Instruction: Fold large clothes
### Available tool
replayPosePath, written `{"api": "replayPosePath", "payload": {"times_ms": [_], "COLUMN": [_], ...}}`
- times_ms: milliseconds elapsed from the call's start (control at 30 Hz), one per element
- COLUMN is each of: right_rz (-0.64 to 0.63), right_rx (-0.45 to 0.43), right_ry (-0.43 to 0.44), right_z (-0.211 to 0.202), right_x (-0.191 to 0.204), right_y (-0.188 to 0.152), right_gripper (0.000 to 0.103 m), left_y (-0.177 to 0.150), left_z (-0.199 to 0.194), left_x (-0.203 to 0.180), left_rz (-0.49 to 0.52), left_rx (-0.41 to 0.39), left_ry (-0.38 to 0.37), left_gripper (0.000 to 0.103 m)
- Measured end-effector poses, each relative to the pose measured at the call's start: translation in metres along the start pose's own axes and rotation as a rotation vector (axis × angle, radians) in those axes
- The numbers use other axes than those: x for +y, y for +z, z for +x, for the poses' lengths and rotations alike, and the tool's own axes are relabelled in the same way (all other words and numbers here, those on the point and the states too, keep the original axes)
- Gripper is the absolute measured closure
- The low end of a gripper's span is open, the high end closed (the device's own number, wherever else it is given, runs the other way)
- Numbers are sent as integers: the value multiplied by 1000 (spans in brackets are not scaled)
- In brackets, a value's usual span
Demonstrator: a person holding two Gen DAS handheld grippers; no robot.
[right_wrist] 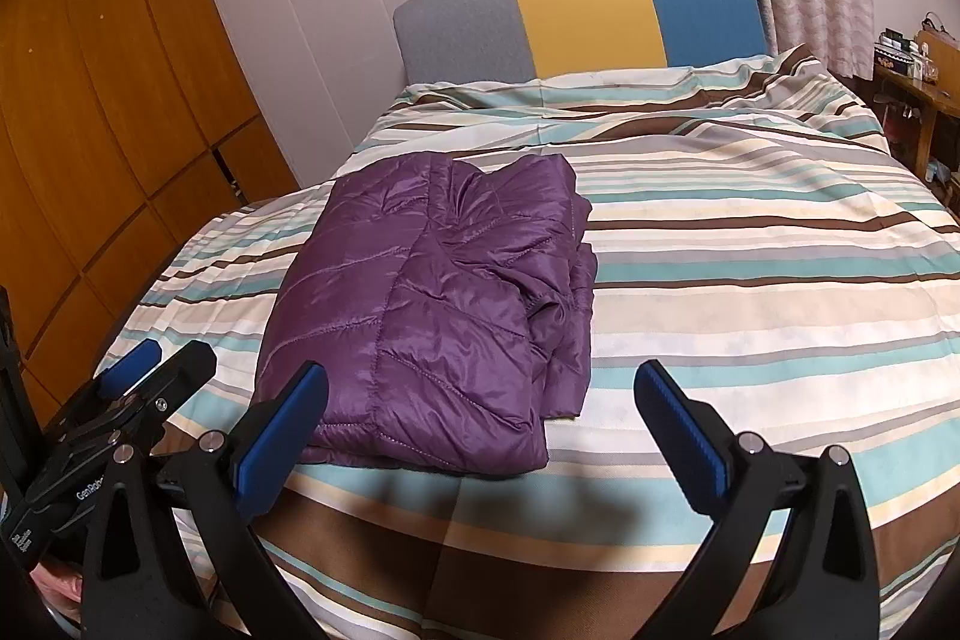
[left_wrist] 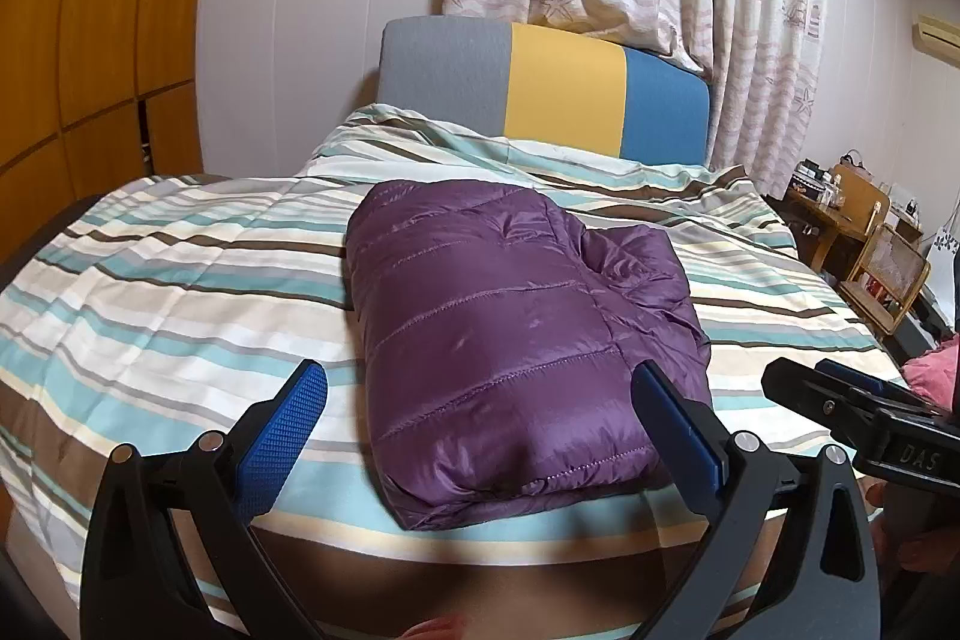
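Left gripper (left_wrist: 480, 424) and right gripper (right_wrist: 480, 424): both spread wide, empty, held short of the purple quilted jacket (left_wrist: 510, 340). Jacket lay as a compact folded bundle near the striped bed's (right_wrist: 750, 280) foot edge. Folding judged essentially complete; perhaps tidying its loose right-hand layers remained.

jacket (left_wrist: 510, 334): purple | duvet (right_wrist: 750, 268): teal, brown, cream stripes | headboard (left_wrist: 540, 88): grey, yellow, blue

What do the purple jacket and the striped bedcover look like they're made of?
Purple jacket: looks like thin synthetic shell, probably nylon or polyester, glossy, with stitched quilt lines and puffy padded panels. Striped bedcover: looks like matte woven fabric, possibly cotton; no sheen, soft creases. Neither fibre can be confirmed by sight.
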State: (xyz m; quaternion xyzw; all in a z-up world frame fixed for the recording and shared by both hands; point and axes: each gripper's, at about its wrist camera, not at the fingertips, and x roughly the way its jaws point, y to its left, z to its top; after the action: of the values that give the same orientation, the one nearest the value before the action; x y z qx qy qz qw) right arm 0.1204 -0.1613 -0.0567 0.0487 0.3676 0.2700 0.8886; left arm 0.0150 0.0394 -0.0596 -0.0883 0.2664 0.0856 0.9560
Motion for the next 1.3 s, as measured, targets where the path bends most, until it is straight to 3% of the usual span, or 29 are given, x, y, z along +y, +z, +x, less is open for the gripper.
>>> {"api": "replayPosePath", "payload": {"times_ms": [600, 833, 1300], "right_rz": [-3, -4, 1], "right_rx": [8, 11, 15], "right_ry": [1, 2, 3], "right_z": [1, 2, 5], "right_x": [1, 1, 1], "right_y": [0, 0, 0], "right_gripper": [2, 2, 2], "left_y": [-3, -3, -3], "left_z": [1, 2, 4], "left_x": [0, 0, -1], "left_rz": [-1, 1, -2], "left_rx": [19, 23, 37], "left_ry": [-15, -70, -92], "left_gripper": [3, 3, 3]}}
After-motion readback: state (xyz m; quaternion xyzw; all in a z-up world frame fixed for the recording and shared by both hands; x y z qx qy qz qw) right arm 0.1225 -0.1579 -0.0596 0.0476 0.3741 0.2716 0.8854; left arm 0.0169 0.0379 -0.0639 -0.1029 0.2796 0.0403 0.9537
